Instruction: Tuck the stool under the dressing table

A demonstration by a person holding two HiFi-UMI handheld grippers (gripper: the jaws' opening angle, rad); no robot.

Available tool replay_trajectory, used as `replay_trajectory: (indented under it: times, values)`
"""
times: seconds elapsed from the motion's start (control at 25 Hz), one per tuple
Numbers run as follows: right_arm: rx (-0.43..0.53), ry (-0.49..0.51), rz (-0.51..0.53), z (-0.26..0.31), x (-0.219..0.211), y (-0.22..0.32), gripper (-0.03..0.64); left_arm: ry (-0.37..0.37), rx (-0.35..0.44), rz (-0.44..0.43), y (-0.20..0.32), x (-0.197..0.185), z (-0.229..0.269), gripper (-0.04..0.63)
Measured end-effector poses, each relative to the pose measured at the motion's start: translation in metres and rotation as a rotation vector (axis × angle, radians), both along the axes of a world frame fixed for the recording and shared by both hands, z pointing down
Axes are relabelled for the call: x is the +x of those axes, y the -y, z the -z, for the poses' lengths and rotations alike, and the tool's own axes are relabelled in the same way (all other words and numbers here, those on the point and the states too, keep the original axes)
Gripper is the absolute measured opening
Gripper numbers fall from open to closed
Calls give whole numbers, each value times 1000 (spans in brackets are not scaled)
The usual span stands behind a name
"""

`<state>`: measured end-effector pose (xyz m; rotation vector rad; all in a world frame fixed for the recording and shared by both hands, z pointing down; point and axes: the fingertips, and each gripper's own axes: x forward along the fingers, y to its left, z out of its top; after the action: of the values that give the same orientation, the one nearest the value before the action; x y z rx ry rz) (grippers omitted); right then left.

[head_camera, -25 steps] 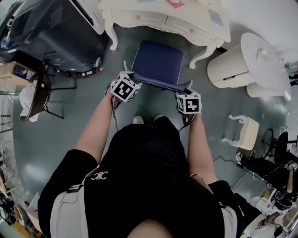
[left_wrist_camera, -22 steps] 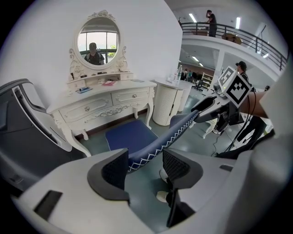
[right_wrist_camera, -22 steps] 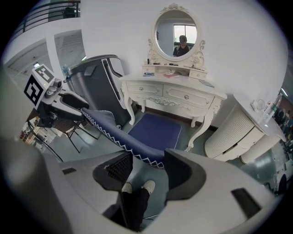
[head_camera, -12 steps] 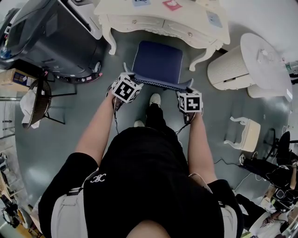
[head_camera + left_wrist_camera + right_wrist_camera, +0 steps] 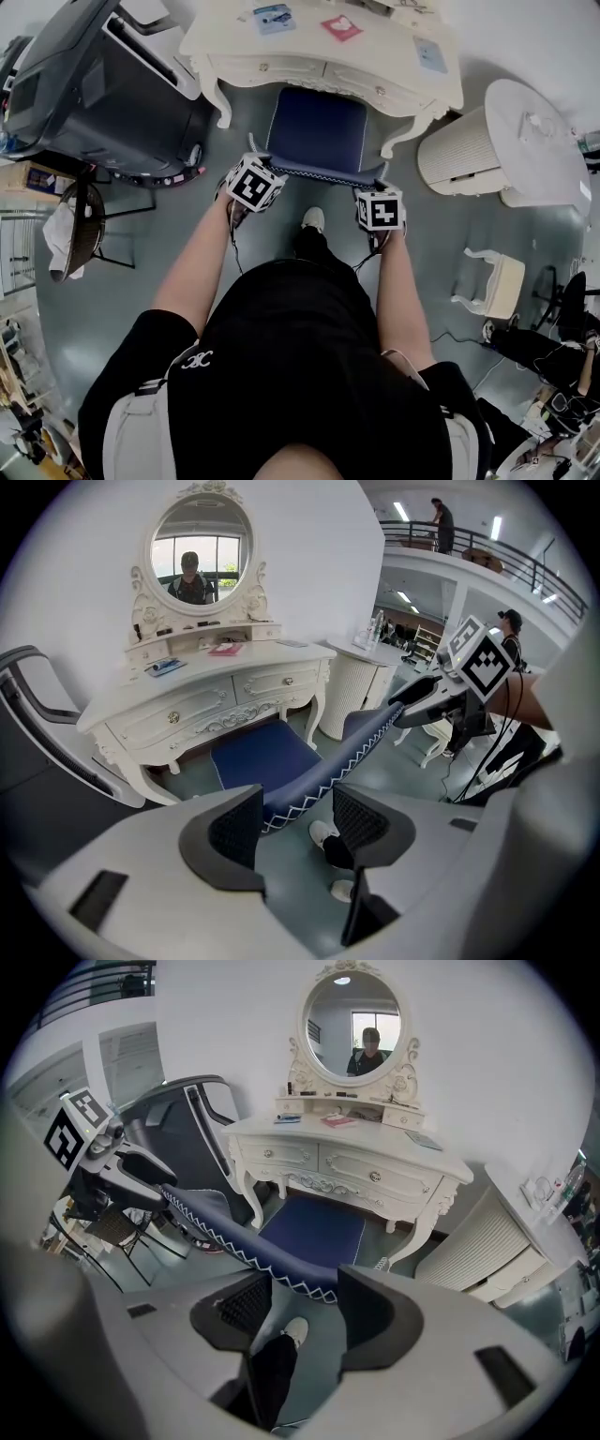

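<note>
The stool [image 5: 319,127] is taking up most of the opening between the dressing table's [image 5: 328,52] two front legs, leaving only narrow strips of bare floor [image 5: 246,112] on either side of its seat. A black massage chair [image 5: 103,94] is crowding the left flank, and a white ribbed cabinet [image 5: 464,145] is standing near the right leg.

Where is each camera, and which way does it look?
Head view: on the person's head, looking down at the stool and table; shows arms, torso, a shoe, left tongs, right tongs.
Left gripper view: on the left tongs, facing table and mirror; shows its jaws on the stool's rim, a leg, the right tongs.
Right gripper view: on the right tongs, facing the same way; shows its jaws on the rim, a leg, the left tongs.
Shared: both gripper views see the mirror.
</note>
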<state>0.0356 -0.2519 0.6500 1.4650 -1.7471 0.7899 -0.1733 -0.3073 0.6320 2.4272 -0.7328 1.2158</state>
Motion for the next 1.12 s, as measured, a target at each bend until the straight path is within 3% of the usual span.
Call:
replay_trajectory:
  times: [0.6, 0.88, 1.12]
  values:
    - [-23, -11, 71, -2, 32, 84, 221, 14, -12, 50, 72, 31, -4, 227]
    - [-9, 3, 122, -2, 38, 125, 221, 70, 15, 131, 109, 33, -2, 229]
    - [-6, 22, 143, -3, 40, 150, 221, 86, 2, 139, 133, 36, 0, 229]
